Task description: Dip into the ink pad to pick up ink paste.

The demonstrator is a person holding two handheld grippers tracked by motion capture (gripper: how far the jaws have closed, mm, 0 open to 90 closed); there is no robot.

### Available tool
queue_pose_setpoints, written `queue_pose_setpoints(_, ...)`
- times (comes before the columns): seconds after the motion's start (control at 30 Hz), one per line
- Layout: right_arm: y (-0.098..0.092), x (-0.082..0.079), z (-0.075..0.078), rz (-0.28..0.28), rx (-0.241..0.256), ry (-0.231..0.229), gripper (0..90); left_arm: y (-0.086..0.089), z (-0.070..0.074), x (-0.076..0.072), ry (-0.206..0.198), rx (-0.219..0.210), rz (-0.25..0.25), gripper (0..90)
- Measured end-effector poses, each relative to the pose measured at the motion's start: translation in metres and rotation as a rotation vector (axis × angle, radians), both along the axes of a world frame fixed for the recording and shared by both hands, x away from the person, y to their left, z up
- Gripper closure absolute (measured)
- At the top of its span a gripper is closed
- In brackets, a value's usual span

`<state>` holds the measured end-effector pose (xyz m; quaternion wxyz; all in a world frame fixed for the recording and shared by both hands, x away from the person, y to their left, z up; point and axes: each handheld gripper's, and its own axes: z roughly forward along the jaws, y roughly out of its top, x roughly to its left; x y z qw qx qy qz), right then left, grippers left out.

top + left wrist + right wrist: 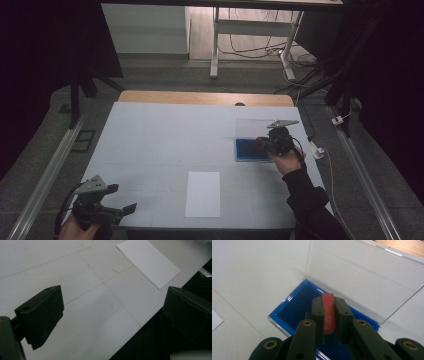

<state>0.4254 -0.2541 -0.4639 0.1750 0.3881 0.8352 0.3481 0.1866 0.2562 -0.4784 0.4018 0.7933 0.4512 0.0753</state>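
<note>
Right gripper (329,315) holds a small red block (328,312) tight between its jaws, right over the blue box (294,308). It looks like a stamp over an ink pad, but I cannot be sure. The clear lid (362,275) of the blue box stands open behind the red block.

Left gripper (110,315) is wide open and holds nothing. It waits far from the blue box, at the near corner of the tabletop (62,267). A white sheet of paper (203,193) lies between it and the blue box, near the front edge.

Here is what could go wrong. The red block is thin and only its sides are pinched, so it could tip or slip out if it is pushed down hard. The blue box is light and nothing holds it, so it could slide on the tabletop. The lid is close behind the jaws, so a bump could knock it shut or push the blue box away.
</note>
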Motion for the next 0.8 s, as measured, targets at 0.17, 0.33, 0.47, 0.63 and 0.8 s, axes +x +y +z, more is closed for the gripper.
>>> queue_pose_setpoints(0.17, -0.001, -0.004, 0.003, 0.023, 0.007, -0.001, 80.3, 0.0, 0.0, 0.0, 0.0, 0.0, 0.001, 3.7)
queue_pose_setpoints(0.33, 0.001, -0.009, 0.005, 0.037, 0.014, -0.006, 80.3, 0.001, 0.0, 0.0, 0.0, -0.003, 0.002, 3.6)
queue_pose_setpoints(0.47, 0.003, -0.015, 0.008, 0.054, 0.027, -0.007, 80.3, 0.0, 0.0, -0.001, 0.0, 0.001, 0.002, 3.6)
queue_pose_setpoints(0.63, 0.008, -0.026, 0.012, 0.094, 0.038, -0.012, 80.2, 0.001, 0.0, -0.001, 0.0, 0.0, 0.003, 3.6)
queue_pose_setpoints(0.8, 0.012, -0.037, 0.016, 0.132, 0.053, -0.014, 80.2, 0.0, 0.0, 0.0, -0.001, 0.003, 0.002, 3.7)
